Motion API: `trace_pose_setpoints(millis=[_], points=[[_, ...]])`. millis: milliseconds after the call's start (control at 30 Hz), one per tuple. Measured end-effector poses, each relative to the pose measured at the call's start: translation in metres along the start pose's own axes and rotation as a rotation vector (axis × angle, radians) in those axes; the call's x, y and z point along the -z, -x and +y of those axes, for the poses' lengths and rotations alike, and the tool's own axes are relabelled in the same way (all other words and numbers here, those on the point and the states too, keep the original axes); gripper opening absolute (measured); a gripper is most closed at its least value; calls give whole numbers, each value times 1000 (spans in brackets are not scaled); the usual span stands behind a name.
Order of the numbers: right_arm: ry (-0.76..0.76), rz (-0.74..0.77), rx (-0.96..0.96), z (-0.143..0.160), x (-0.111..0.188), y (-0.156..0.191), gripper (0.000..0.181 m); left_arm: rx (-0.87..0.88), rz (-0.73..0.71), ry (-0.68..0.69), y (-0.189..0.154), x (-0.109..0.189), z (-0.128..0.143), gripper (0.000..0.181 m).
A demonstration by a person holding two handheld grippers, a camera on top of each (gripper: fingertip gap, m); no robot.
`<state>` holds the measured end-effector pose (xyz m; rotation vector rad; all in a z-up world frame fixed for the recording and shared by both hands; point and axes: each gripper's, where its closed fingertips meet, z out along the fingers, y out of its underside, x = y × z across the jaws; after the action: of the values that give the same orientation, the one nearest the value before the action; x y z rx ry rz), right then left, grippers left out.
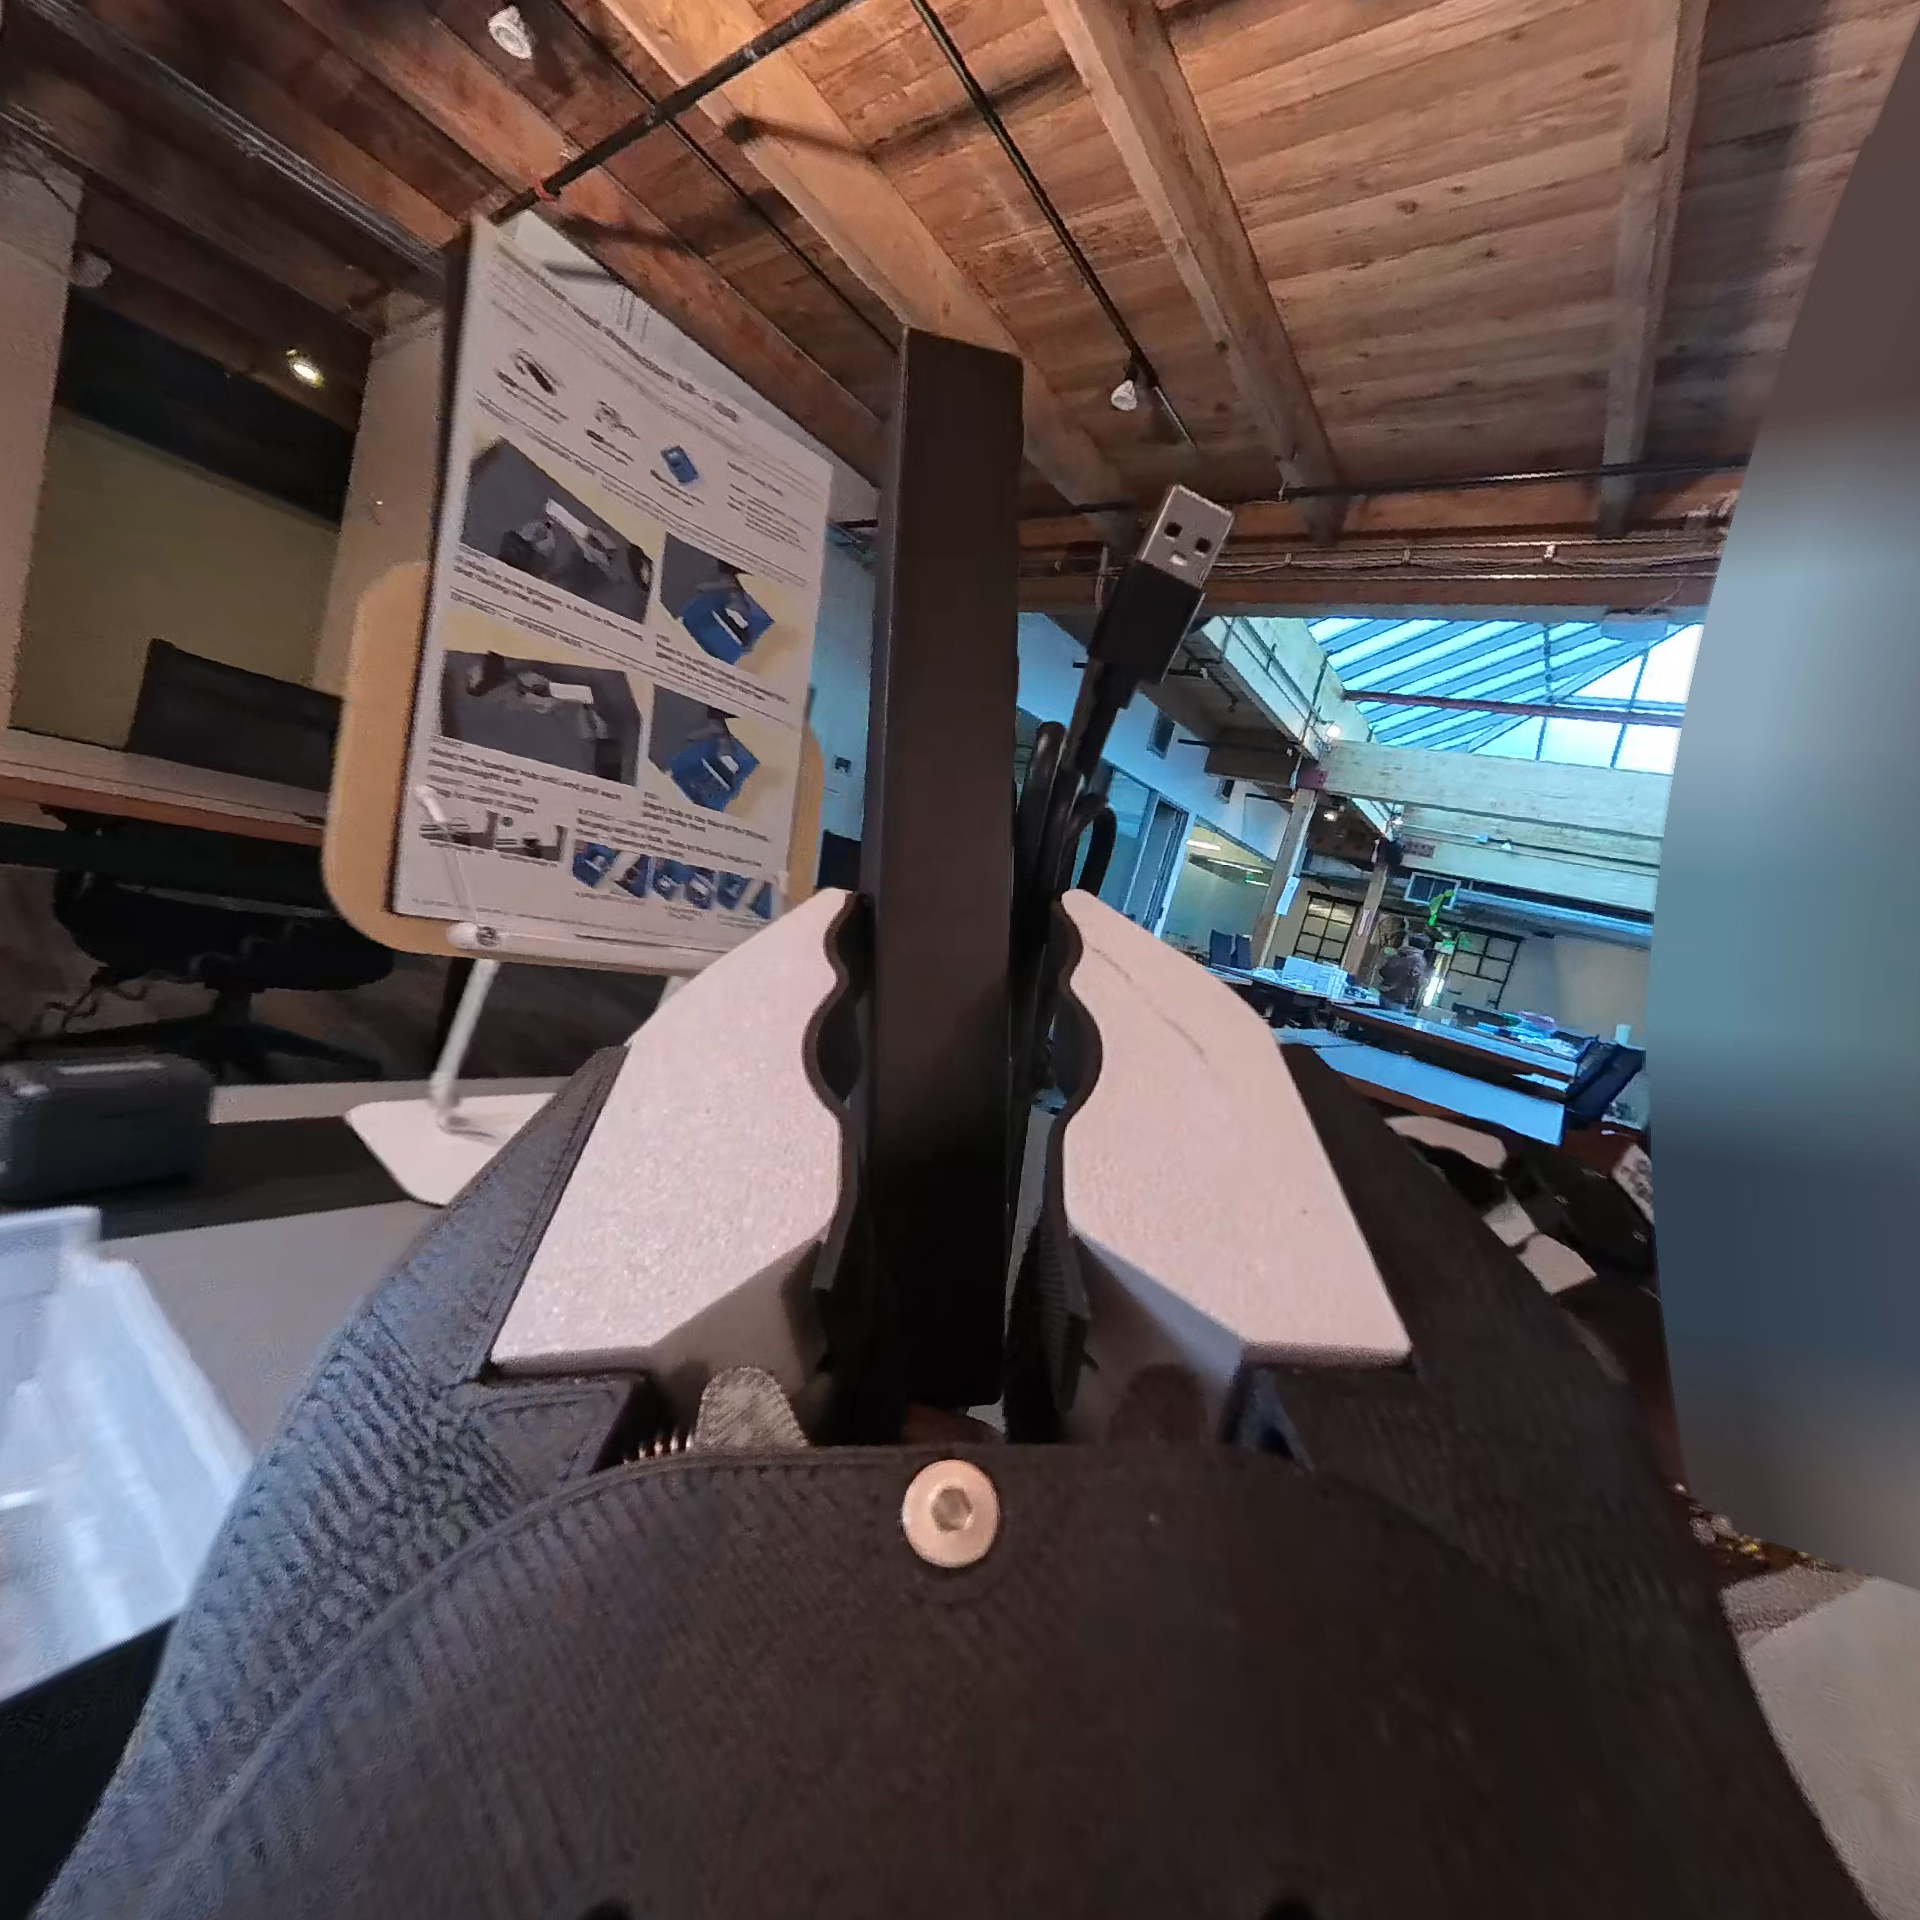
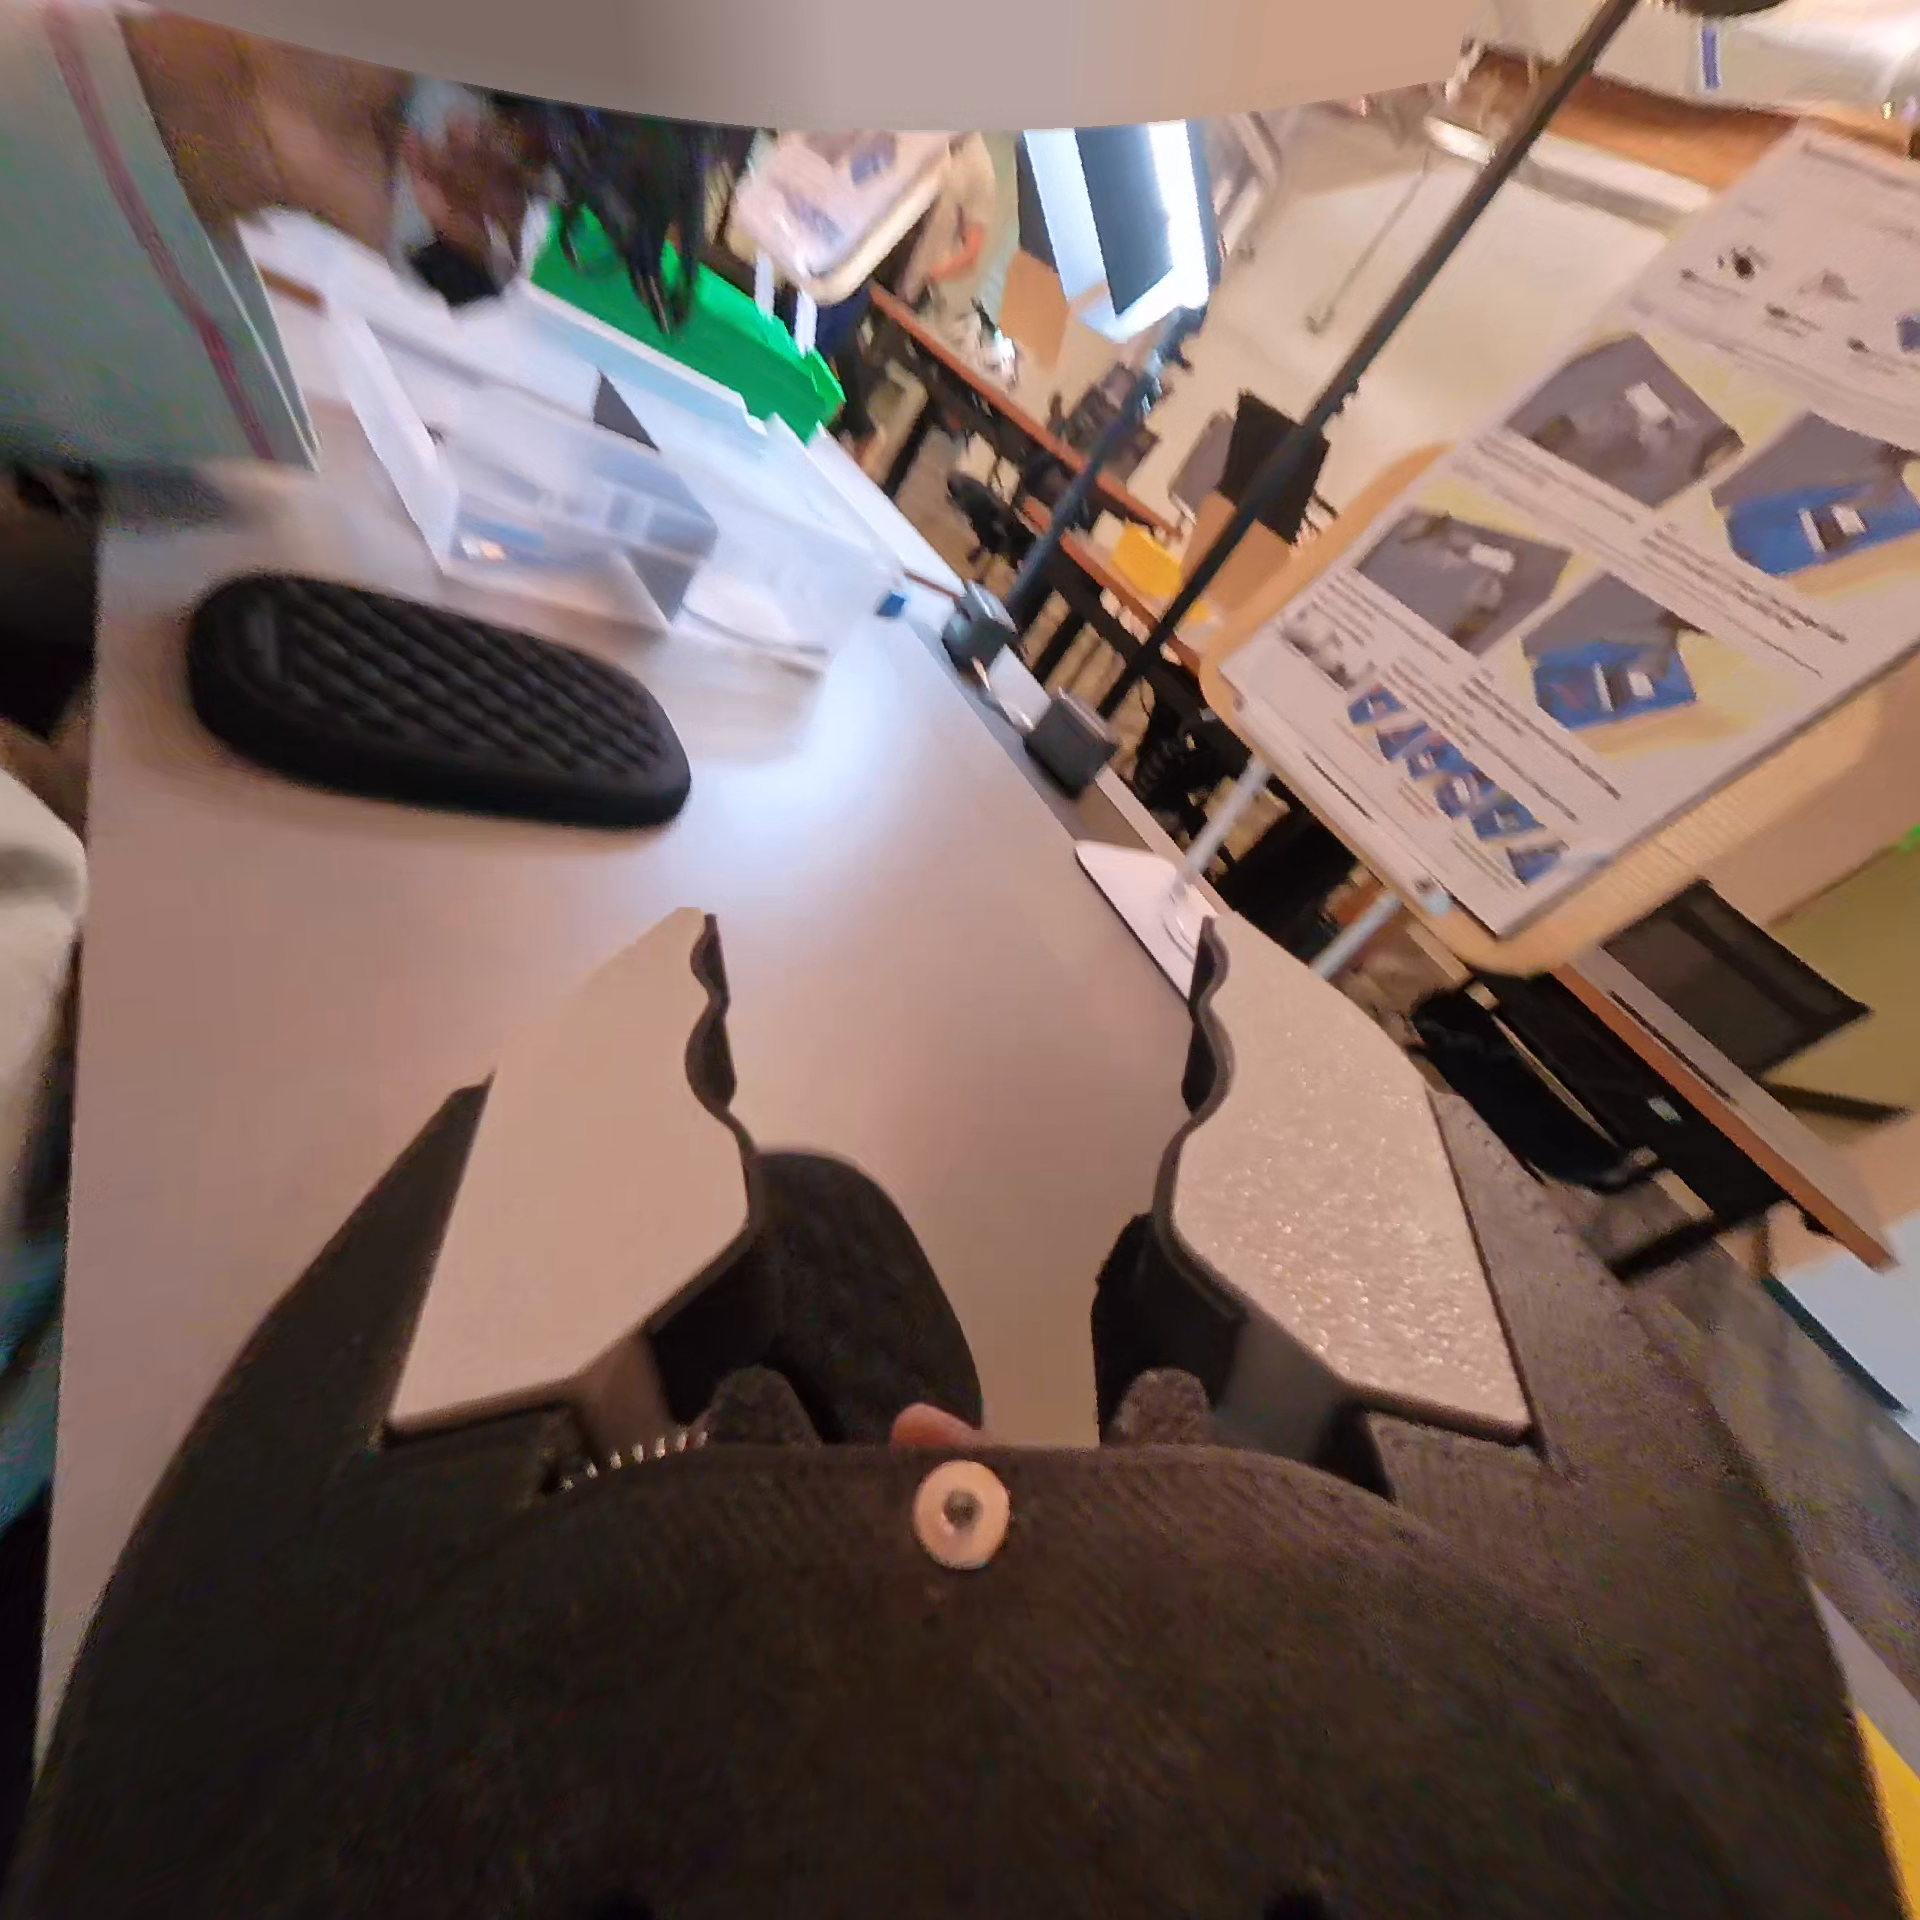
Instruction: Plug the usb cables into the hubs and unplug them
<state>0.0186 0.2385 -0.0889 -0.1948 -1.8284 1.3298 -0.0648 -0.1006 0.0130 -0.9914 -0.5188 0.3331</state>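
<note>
In the left wrist view a hub stands upright between the jaws, a plug just right of it, an instruction sheet behind to the left. In the right wrist view a pad lies on the counter, bins behind it, the sheet on a stand at the right.

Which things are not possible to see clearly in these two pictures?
- Left wrist view: the hub shows only an edge in the left gripper; no ports visible.
- Left wrist view: the USB cable disappears between the fingers; its other end is hidden.
- Right wrist view: clear bins are motion-blurred; contents unreadable. The right gripper holds nothing.
</note>
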Motion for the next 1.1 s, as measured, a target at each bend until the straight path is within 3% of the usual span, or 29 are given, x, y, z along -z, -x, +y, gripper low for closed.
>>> trace_pose_setpoints(millis=[167,300,367,500,633,767,800,900,1000,1100], points=[[-210,-100,-111,-38,-58,27,84,101,93,35,-39,-21,58,34],[-332,-223,-188,-65,-89,61,86,191,216,186,-67,-37,109,33],[-379,-227,-241,-73,-93,61,86,196,312,314,-83,-38,132,33],[-468,-143,-401,-77,-83,30,72,147,485,574,-109,-24,171,33],[-369,-233,-391,-68,-82,38,66,79,603,769,-124,-8,198,33],[-230,-434,-371,-55,-86,70,32,36,676,848,-133,-5,211,33],[-220,-450,-372,-54,-86,72,31,27,681,865,-133,-5,213,33],[-208,-410,-435,-51,-85,64,29,24,664,837,-128,-14,212,35],[-193,-315,-541,-42,-85,46,27,-11,588,765,-115,-28,206,54],[-168,-210,-618,-29,-83,27,29,-113,489,660,-100,-41,195,61]])
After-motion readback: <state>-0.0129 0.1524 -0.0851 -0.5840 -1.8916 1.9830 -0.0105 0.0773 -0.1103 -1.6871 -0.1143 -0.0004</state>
